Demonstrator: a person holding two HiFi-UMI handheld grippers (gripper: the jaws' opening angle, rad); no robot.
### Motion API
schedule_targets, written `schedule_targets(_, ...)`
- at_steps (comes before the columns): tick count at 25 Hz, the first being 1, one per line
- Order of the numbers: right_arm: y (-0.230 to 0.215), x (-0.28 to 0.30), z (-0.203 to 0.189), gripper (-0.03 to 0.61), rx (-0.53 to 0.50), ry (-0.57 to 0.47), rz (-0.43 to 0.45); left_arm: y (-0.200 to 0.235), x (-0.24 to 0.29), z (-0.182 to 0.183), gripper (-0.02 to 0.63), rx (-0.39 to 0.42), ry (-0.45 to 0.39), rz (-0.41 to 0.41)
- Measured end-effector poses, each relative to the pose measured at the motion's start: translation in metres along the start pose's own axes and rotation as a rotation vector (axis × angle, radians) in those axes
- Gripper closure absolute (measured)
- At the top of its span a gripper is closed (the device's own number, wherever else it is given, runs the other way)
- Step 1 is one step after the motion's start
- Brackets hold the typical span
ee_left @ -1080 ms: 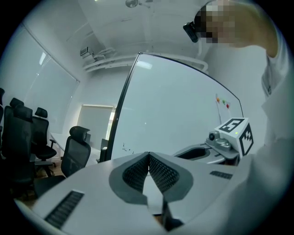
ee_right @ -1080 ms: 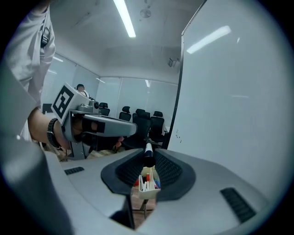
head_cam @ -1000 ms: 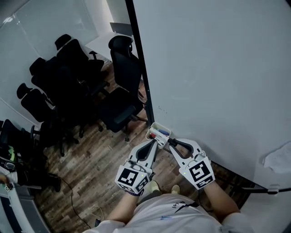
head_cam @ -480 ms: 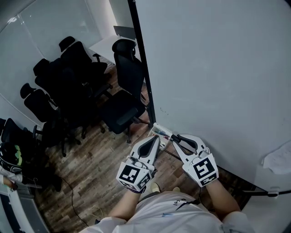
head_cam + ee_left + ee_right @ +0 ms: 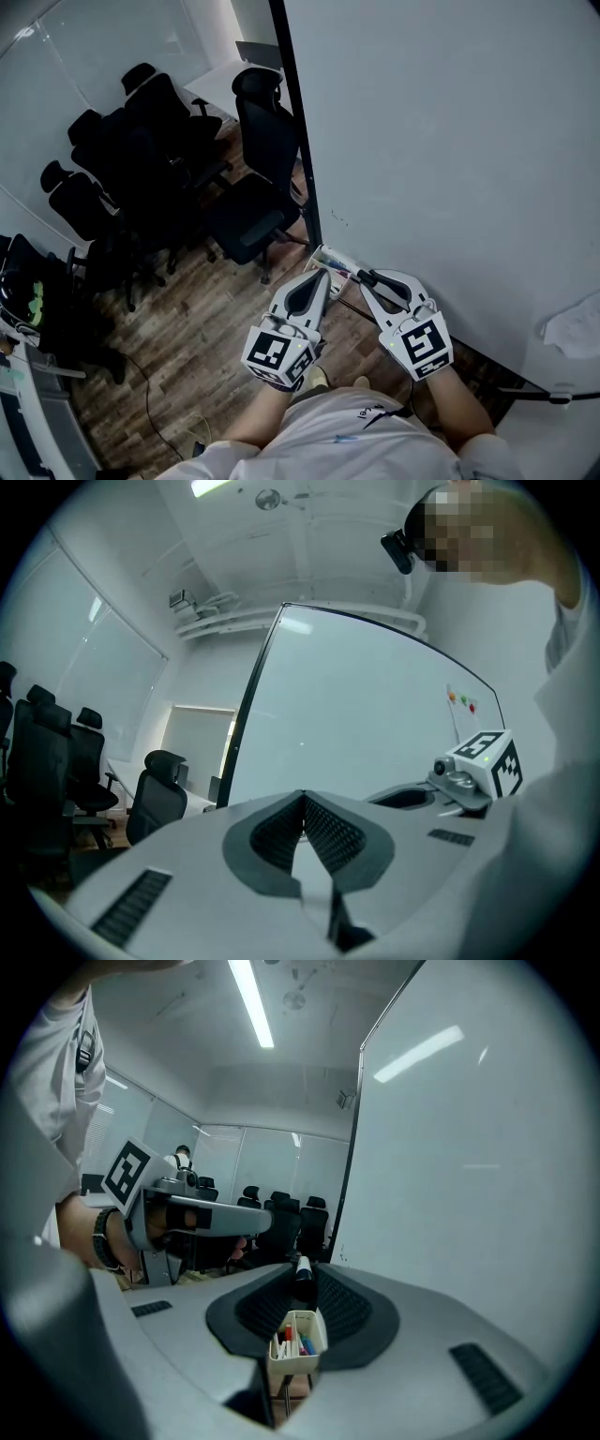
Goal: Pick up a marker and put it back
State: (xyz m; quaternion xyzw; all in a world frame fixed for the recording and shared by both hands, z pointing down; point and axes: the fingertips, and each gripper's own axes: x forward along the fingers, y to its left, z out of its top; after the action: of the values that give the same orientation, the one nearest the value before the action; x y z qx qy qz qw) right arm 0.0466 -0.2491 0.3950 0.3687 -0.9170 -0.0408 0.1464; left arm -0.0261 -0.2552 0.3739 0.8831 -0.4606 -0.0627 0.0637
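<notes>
Right claw (image 5: pixel 301 1267) grips the marker (image 5: pixel 302 1283) lengthwise, pointing forward above holder (image 5: pixel 292 1346).

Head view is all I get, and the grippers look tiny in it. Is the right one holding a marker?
Observer: Yes. The right gripper view shows the right gripper shut on a dark marker near its jaw tips.
Operator: What's inside that little box by the whiteboard?
Observer: The holder box has coloured markers standing in it, with a red one and a blue one among them.
Operator: And the left one, has it got anything?
Observer: No. The left gripper view shows the left gripper with its jaws closed together and nothing between them.
</notes>
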Motion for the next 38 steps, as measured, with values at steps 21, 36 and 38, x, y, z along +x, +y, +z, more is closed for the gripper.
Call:
schedule_targets(21, 0.009, 0.003, -0.028, 0.492, 0.015, 0.066, -0.017, 0.009, -0.009, -0.023, 0.603, -0.034, 0.038, 0.02)
schedule_targets(36, 0.006, 0.051, -0.081, 0.492, 0.05, 0.19, -0.049, 0.035, -0.01, -0.054, 0.603, -0.06, 0.089, 0.016)
schedule_targets(38, 0.008, 0.057, -0.088, 0.492, 0.061, 0.202, -0.052, 0.039, -0.01, -0.058, 0.603, -0.065, 0.099, 0.012)
